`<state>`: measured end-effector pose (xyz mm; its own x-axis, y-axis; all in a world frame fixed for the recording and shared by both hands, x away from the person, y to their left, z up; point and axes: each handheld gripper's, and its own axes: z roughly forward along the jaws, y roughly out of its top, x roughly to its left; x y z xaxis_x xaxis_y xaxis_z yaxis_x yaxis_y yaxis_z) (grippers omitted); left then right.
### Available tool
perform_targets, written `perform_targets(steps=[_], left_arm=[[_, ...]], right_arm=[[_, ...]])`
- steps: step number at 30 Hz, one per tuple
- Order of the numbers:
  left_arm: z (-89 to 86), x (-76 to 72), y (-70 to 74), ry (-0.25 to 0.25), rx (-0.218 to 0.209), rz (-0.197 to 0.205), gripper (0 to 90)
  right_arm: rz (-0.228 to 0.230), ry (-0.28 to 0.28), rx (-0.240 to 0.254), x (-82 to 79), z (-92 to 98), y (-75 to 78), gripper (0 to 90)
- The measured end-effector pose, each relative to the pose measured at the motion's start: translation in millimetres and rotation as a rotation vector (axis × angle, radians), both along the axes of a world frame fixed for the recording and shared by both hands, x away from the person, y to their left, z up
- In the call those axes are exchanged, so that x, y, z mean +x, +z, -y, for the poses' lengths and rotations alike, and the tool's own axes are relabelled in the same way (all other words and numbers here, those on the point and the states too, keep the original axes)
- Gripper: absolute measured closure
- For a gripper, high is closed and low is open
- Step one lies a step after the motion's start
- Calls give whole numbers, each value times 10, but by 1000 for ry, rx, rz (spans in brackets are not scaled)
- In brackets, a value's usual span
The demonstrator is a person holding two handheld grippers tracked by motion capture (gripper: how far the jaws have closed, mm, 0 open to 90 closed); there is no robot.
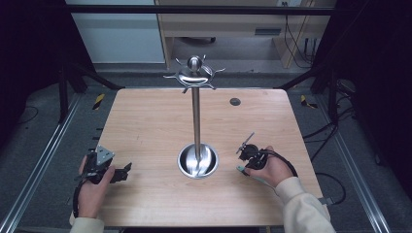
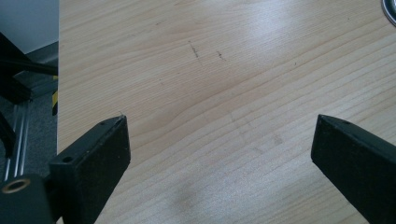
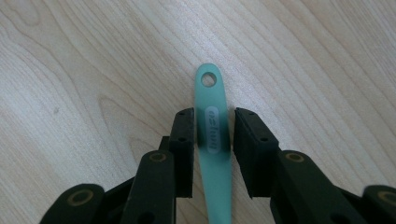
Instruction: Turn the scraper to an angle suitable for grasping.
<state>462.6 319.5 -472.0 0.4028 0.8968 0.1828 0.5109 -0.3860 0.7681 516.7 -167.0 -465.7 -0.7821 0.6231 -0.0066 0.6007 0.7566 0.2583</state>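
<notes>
The right tongs straddle a teal handle lying flat on the desk, near its front right part. The handle runs up between the two pads, its holed tip poking out just beyond them. The pads sit close on either side; whether they press on it I cannot tell. The left tongs hang released, wide apart over bare wood, well away from the handle.

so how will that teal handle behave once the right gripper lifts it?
The teal handle looks thin and flat, so it is probably light and unlikely to roll. Its smooth, slightly glossy surface could slip between the right gripper pads. The jaws flank it near the end with the hole, so the hidden far end may droop or swing.
</notes>
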Motion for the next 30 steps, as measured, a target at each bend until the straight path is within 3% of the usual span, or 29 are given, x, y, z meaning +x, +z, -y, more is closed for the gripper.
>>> perform_targets(steps=[17,30], left_arm=[[8,2,-2,-4,4,-3,44],[14,6,-10,-4,1,-5,44]], right_arm=[[16,21,-19,2,-22,-15,740],[57,24,-17,-17,-29,177,745]])
